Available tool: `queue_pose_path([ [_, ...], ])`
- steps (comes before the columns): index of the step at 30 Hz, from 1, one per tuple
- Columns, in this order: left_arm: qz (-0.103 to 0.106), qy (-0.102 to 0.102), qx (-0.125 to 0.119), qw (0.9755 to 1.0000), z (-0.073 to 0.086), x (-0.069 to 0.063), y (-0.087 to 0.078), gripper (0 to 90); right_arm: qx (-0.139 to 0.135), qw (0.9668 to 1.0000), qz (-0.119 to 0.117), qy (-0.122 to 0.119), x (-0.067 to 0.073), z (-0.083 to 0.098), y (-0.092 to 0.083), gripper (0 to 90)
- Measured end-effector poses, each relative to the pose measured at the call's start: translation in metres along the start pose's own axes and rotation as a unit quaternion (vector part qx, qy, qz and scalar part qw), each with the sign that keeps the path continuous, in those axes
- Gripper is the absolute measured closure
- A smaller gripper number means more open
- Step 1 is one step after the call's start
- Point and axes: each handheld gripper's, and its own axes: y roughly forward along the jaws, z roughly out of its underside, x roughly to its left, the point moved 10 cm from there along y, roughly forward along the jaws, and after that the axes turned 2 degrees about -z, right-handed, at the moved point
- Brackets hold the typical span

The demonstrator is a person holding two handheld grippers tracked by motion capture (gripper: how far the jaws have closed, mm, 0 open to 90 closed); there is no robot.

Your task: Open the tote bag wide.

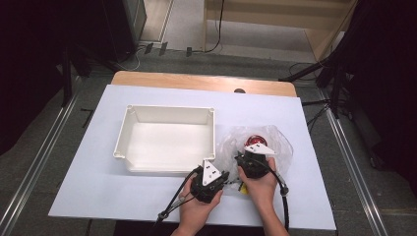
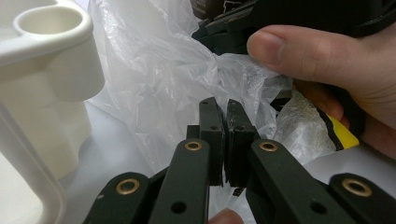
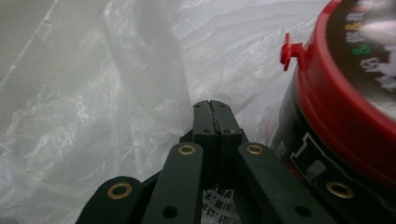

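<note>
Black jaws of the left hand-held gripper [image 2: 223, 140] are seen pressed together on a fold of the clear plastic bag [image 2: 159, 79], at the bag's near left edge. In the high view, this left hand-held gripper [image 1: 210, 183] sits at the near side of the desk [image 1: 88, 187], just right of the white bin [image 1: 167, 140]. The right hand-held gripper [image 1: 252, 162] lies just beside it to the right, reaching into the bag [image 1: 280, 142]. Its jaws are likewise closed; in the right gripper view [image 3: 216, 121] thin film seems to be caught between them, though this cannot be told for certain. The red-lidded can [image 3: 345, 102] inside the bag lies immediately right of those jaws, and in the high view [image 1: 254, 140] just beyond the right hand. The right hand is judged the nearer one to the can; the bin stands to the left of both.
</note>
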Motion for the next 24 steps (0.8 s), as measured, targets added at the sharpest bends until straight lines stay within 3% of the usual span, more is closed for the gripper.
queue_pose_path([
  [5, 0.000, -0.003, 0.002, 1.0000, 0.000, 0.001, 0.000, 88.3, 0.026, 0.9992, 0.023, -0.019, -0.004, 0.008, -0.002, 90.0],
  [12, 0.001, -0.003, 0.003, 1.0000, 0.000, 0.001, 0.000, 88.3, 0.032, 0.9995, 0.001, -0.003, -0.010, 0.018, -0.017, 89.7],
  [14, 0.002, -0.003, 0.003, 1.0000, 0.000, 0.001, 0.000, 88.1, 0.011, 0.9995, -0.030, -0.003, -0.007, 0.016, -0.027, 85.3],
  [18, 0.002, -0.004, 0.004, 1.0000, 0.000, 0.001, 0.000, 88.3, -0.042, 0.9978, -0.051, 0.000, -0.008, -0.001, -0.054, 83.7],
  [20, 0.001, -0.004, 0.003, 1.0000, 0.000, 0.000, 0.000, 88.5, -0.084, 0.9949, -0.054, 0.012, -0.015, -0.016, -0.074, 84.0],
  [22, 0.001, -0.005, 0.002, 1.0000, 0.000, 0.000, 0.001, 88.8, -0.113, 0.9927, -0.038, 0.013, -0.029, -0.027, -0.089, 84.1],
  [24, 0.000, -0.004, 0.003, 1.0000, 0.000, 0.000, 0.001, 89.0, -0.120, 0.9927, -0.008, 0.012, -0.043, -0.033, -0.094, 84.1],
])
